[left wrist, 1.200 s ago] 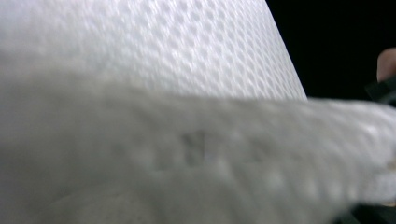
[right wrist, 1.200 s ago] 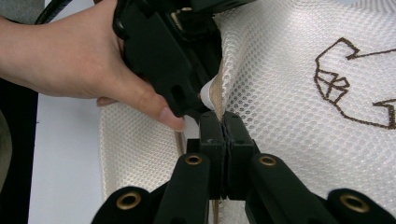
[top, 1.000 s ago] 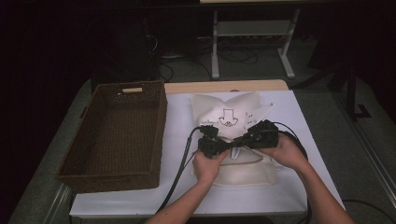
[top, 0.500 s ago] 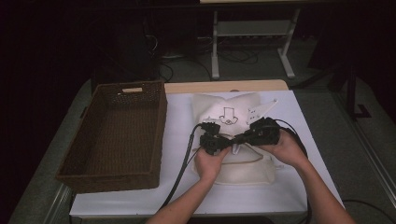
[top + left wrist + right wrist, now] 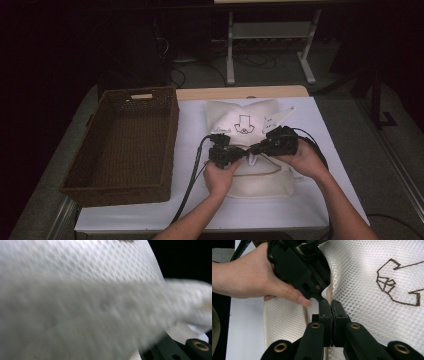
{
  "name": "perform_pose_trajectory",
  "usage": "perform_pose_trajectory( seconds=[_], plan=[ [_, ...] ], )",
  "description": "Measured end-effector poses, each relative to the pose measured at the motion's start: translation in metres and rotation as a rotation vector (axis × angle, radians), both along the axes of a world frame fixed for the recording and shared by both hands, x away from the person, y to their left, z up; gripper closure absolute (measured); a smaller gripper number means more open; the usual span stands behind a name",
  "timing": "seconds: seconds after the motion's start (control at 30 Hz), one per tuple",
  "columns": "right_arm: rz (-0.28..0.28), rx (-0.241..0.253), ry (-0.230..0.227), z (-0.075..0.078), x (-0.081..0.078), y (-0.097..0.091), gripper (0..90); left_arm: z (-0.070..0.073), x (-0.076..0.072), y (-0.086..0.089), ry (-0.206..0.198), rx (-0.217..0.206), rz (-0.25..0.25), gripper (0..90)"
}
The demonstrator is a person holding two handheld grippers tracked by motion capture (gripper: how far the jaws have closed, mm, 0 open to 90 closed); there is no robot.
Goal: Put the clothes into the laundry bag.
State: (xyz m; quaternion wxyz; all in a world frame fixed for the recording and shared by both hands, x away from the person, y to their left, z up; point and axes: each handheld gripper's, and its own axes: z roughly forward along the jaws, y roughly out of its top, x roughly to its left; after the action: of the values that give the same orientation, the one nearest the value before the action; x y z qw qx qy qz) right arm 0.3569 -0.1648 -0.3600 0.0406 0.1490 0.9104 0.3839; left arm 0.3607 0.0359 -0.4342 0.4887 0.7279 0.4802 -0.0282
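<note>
The white mesh bag is lying on the counter beside the wicker basket, and a fold of it is being pinched by the closed right tongs. The left tongs, whose jaws have just been closing, are being pressed into the mesh, though their grip cannot be told. The bag is being judged light, soft and floppy, best taken at the stiffer tan seam

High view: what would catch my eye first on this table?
Probably the white mesh bag with a brown line drawing, lying mid-table on the white tabletop. Two hands meet over it, each with a black gripper: the right gripper has its jaws pressed together on the bag's edge, the left gripper right beside it. To the left stands a big dark wicker basket.
</note>
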Motion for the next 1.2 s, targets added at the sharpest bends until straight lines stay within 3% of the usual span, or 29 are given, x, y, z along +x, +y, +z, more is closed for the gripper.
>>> perform_pose_trajectory(
  seconds=[0.1,0.2,0.43,0.53,0.63,0.97,1.0,1.07,1.2],
  plan=[
    [-0.006,0.001,0.005,-0.002,0.002,0.001,88.2,-0.002,0.007,-0.001,0.007,-0.008,0.006,77.1],
    [-0.005,0.002,0.011,-0.003,0.004,0.001,88.1,-0.001,0.003,0.0,0.011,0.015,-0.016,74.5],
    [0.002,-0.01,0.014,-0.005,0.002,0.0,87.9,0.002,-0.013,0.008,0.015,0.044,-0.084,72.2],
    [0.003,-0.011,0.02,-0.007,0.002,0.0,87.5,0.003,-0.022,0.015,0.04,0.017,-0.101,67.8],
    [0.008,-0.016,0.02,-0.01,0.001,0.0,87.6,0.004,-0.03,0.02,0.033,0.037,-0.118,67.1],
    [0.006,-0.044,0.049,-0.026,0.001,-0.002,87.4,0.015,-0.036,0.041,0.039,0.019,-0.121,63.9],
    [0.006,-0.052,0.056,-0.031,0.001,-0.002,87.5,0.017,-0.034,0.043,0.065,0.019,-0.157,62.5],
    [0.008,-0.066,0.065,-0.035,0.001,-0.001,87.2,0.019,-0.034,0.045,0.062,0.047,-0.176,61.3],
    [0.009,-0.074,0.083,-0.046,0.001,-0.001,87.4,0.024,-0.036,0.051,0.045,0.062,-0.188,61.0]
  ],
)
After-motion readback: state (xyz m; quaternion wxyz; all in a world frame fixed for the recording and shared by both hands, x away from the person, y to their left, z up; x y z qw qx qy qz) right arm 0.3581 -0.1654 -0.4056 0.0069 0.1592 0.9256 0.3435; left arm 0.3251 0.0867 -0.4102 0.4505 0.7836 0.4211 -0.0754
